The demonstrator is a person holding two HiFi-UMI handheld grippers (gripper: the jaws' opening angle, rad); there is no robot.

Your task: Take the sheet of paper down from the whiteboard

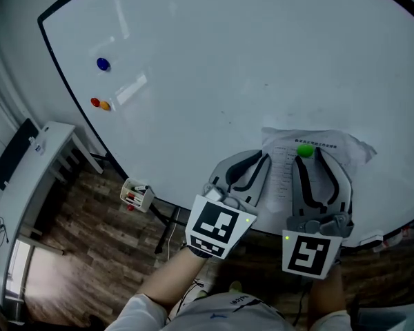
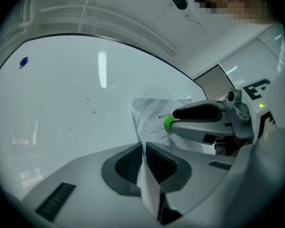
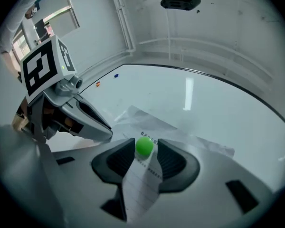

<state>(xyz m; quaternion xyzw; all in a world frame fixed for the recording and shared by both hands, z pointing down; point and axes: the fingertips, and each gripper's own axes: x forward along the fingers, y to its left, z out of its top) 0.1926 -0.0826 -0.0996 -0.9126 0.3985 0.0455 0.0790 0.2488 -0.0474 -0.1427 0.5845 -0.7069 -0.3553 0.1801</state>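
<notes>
A crumpled printed sheet of paper (image 1: pixel 345 147) hangs low on the right of the whiteboard (image 1: pixel 214 67), held there by a green magnet (image 1: pixel 305 150). My left gripper (image 1: pixel 262 164) is shut on the sheet's left edge, and in the left gripper view the paper (image 2: pixel 149 118) runs between its closed pads (image 2: pixel 143 148). My right gripper (image 1: pixel 308 156) is open. In the right gripper view its tips (image 3: pixel 145 148) stand on either side of the green magnet (image 3: pixel 144 146), with a small gap, and the sheet (image 3: pixel 142 184) lies between the jaws. The left gripper's fingers (image 3: pixel 88 122) show beside it.
A blue magnet (image 1: pixel 103 64) and a red and an orange magnet (image 1: pixel 100 104) sit on the board's upper left. A small box of markers (image 1: pixel 136 195) hangs at the board's lower edge. A white desk (image 1: pixel 34 171) stands at the left over a wooden floor.
</notes>
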